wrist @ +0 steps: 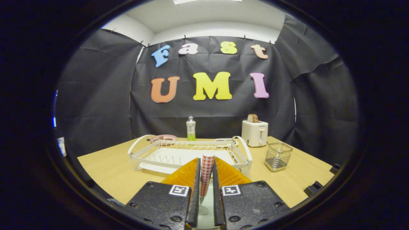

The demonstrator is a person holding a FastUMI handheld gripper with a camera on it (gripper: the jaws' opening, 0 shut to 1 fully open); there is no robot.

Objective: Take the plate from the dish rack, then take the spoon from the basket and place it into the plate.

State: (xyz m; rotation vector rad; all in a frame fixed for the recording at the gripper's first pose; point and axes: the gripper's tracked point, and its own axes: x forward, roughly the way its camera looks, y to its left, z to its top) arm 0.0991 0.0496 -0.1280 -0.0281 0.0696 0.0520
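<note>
Checkered spoon point(206, 174) handle pinched in closed claw point(206, 179), bowl end hanging over pale plate point(207, 204) below. Dish rack point(188, 153) and basket point(278, 156) beyond look emptied. Likely only release left.

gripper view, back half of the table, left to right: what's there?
Pink plate → green-and-clear plastic bottle → white toaster with a slice in it → wire mesh basket. All lie beyond the gripper, which is shut on a red-and-white checked spoon handle.
</note>
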